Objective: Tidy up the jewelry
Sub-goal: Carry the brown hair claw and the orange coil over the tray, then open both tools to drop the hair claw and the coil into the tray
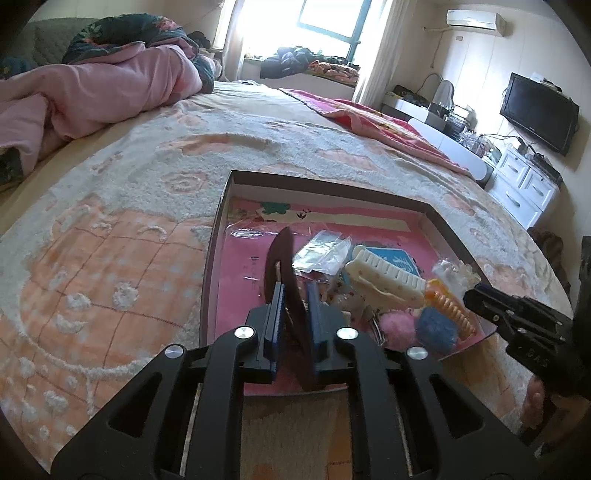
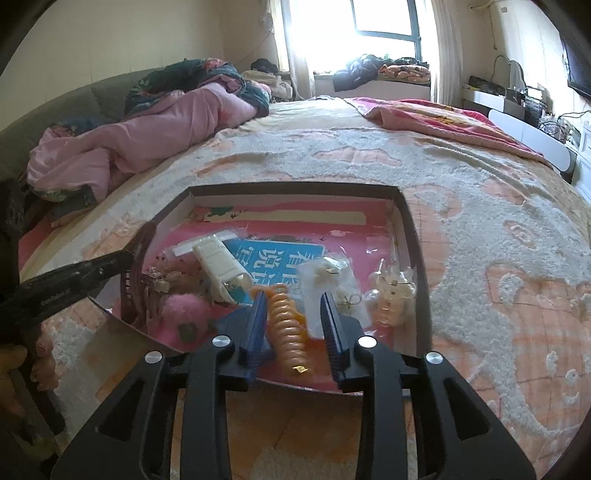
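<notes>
Between my left gripper's point(image 1: 295, 317) blue pads stands a dark brown hair comb point(image 1: 286, 277), upright on its edge; the jaws sit narrow around it, but a sliver of gap shows on either side and I cannot tell whether the pads press on it. My right gripper point(image 2: 295, 321) has its jaws parted around an orange spiral hair clip point(image 2: 288, 325), which lies loose between the fingers point(image 2: 258, 314) with a gap on each side, so I am not gripping it.

Both tools hang over the near edge of a shallow cardboard box point(image 2: 406, 221) that rests on the bed. Its floor is a pink printed sheet with a blue patch of lettering. Just beyond my right fingers lie a small clear bag point(image 2: 328, 280) of jewelry and, to its right, a clear claw clip point(image 2: 391, 291). Left of the spiral sits a white hair clip point(image 2: 221, 266), tilted across the blue patch, and a pink pompom point(image 2: 184, 314) lies near the box's front left corner.

Farther out spreads the peach and cream bedspread point(image 2: 480, 206). A pink quilt point(image 2: 147, 140) is heaped at the head of the bed, and a bright window point(image 2: 384, 18) stands behind it.
</notes>
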`<state>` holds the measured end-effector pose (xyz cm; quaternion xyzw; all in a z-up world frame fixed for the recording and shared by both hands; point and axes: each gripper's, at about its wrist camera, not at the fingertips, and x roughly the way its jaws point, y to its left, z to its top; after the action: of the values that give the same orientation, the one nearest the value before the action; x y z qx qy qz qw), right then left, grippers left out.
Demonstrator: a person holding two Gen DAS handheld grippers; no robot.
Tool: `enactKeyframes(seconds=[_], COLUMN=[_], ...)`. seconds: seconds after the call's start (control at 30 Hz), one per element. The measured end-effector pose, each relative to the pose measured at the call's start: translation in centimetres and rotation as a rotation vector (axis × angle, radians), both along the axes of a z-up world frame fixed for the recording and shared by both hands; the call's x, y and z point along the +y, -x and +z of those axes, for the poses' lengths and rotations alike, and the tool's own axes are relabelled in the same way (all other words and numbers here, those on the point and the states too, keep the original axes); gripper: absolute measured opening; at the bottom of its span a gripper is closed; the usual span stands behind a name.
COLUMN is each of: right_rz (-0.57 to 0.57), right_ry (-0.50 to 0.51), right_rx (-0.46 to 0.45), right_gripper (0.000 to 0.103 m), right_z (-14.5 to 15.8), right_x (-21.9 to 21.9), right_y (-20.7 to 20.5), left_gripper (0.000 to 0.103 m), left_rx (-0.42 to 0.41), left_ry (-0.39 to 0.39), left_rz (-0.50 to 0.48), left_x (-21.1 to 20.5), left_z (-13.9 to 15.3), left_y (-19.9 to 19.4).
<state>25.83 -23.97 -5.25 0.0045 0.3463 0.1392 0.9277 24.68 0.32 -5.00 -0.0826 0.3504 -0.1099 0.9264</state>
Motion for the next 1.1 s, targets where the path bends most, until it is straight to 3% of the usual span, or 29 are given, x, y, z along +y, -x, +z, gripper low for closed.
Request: enactKeyframes(seconds=[0.17, 0.5, 0.7, 1.1], right_rz=[-0.016, -0.054, -0.059, -0.083], right_ry=[-0.018, -0.063, -0.071, -0.051], right_rx=[-0.031, -0.117, -0.168, -0.209], right_gripper=[0.043, 0.082, 0.093, 0.096], right_z=[1.1, 3.9, 5.3, 5.8], right_x=[-0.8, -2.5, -3.0, -3.1], right_y=[1.4, 5.8, 8.7, 13.3], left_gripper=[0.024, 0.064, 0.091, 0.092], left_rx=[-0.016, -0.088, -0.115, -0.155], left_ry=[-0.009, -0.02, -0.012, -0.038], left_rz=[-0.003, -0.007, -0.001, 0.018], left_x=[-0.2, -0.5, -0.7, -1.0], left_z=[0.7, 3.2, 4.5, 6.0], left_y=[1.1, 5.7, 8.5, 13.4])
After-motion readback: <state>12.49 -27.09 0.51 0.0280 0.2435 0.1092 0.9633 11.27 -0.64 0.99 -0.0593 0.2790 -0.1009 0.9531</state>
